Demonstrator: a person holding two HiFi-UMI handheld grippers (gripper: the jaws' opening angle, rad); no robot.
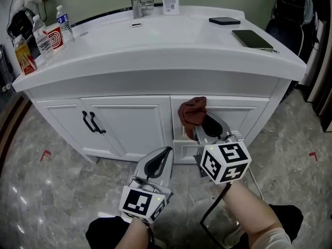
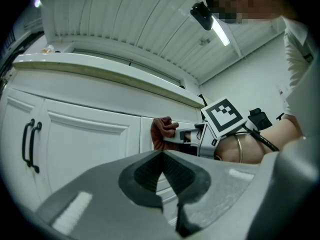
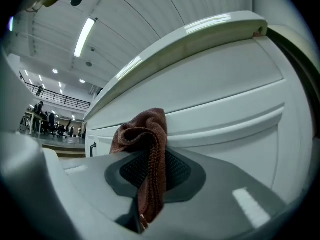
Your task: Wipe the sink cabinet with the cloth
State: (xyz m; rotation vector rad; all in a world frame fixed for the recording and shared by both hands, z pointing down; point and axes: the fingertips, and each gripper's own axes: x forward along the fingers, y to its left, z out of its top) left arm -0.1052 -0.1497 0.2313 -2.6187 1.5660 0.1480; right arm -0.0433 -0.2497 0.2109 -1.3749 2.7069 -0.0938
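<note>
White sink cabinet [image 1: 129, 121] with flat, framed panel doors, standing on a floor [image 1: 46, 185] of glossy grey marble-patterned tiles. Its top is a smooth, glossy white bench [image 1: 171, 40] with a moulded basin and a rounded front edge that overhangs the doors. The right gripper [image 1: 201, 127], grey with black ribbed pads, is clamped on a crumpled reddish-brown knitted cloth [image 1: 192, 112]. The bunched end of the cloth touches the upper part of the right-hand door panel, just right of the centre seam and below the bench overhang. Bare white panel extends to the right of the cloth and beneath it. The left gripper [image 1: 163, 157] hangs lower and to the left, apart from the cabinet front. Its pads meet at the tips with nothing between them. Each gripper carries one cube with square black-and-white markers. Two slim black bar handles [image 1: 92, 122] sit side by side on the left doors. On the bench are one chrome faucet [image 1: 136, 4] and one white pump bottle [image 1: 170, 1] at the back edge. Two dark flat phones [image 1: 224, 21] lie on the right. Two clear plastic bottles [image 1: 41, 35] stand at the left end, near the edge.
</note>
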